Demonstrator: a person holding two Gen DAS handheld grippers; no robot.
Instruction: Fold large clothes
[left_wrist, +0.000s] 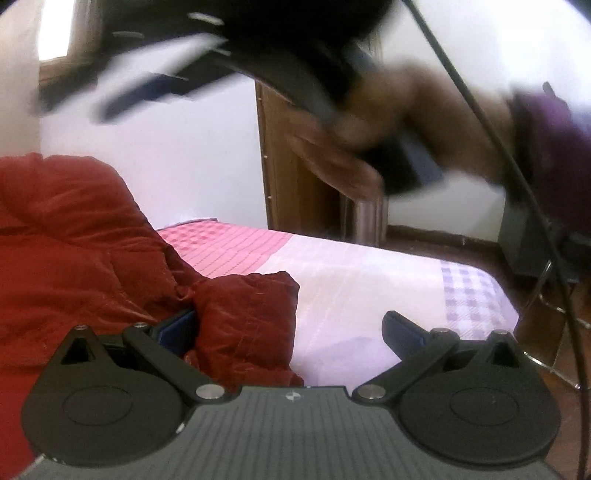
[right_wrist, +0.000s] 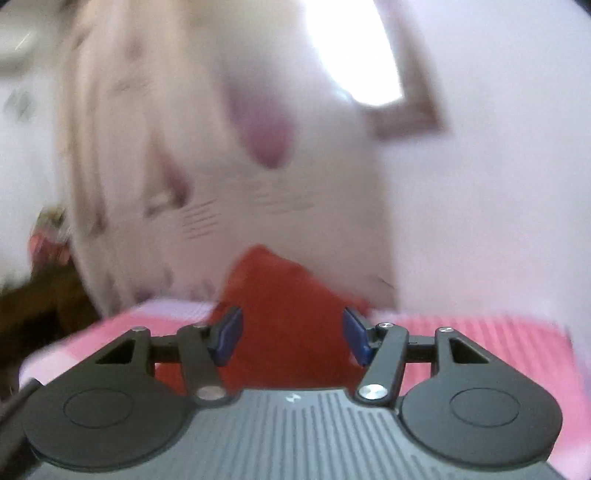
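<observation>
Dark red, shiny garment (left_wrist: 74, 251) heaped on the bed (left_wrist: 369, 280), quilted and puffy like a padded jacket, crumpled into deep folds with a satin sheen along the ridges. Piled high on the left of the left wrist view, with one thick lobe spilling forward and rightward onto the pale part of the bedcover. Bedcover pink with fine stripes farther back, whitish in the middle, lilac checks near the far corner. Left tool (left_wrist: 280, 332) spread wide apart, blue pads showing: left finger (left_wrist: 177, 332) pressed against or tucked into a fold of the red cloth, right finger (left_wrist: 400, 332) clear over bare bedcover, so nothing clamped between them. Above, blurred by motion, the right tool (left_wrist: 155, 92) in a hand (left_wrist: 369, 122) with a purple sleeve behind it, well above the bed. In the right wrist view, much smeared, right tool (right_wrist: 291, 336) with fingers apart, a peak of the same red cloth (right_wrist: 284, 302) seen between and beyond the blue pads; no pad visibly pressing on it, contact not clear through the blur. Pink striped bedcover (right_wrist: 480, 343) to either side, pale patterned fabric (right_wrist: 184, 166) hanging behind.
</observation>
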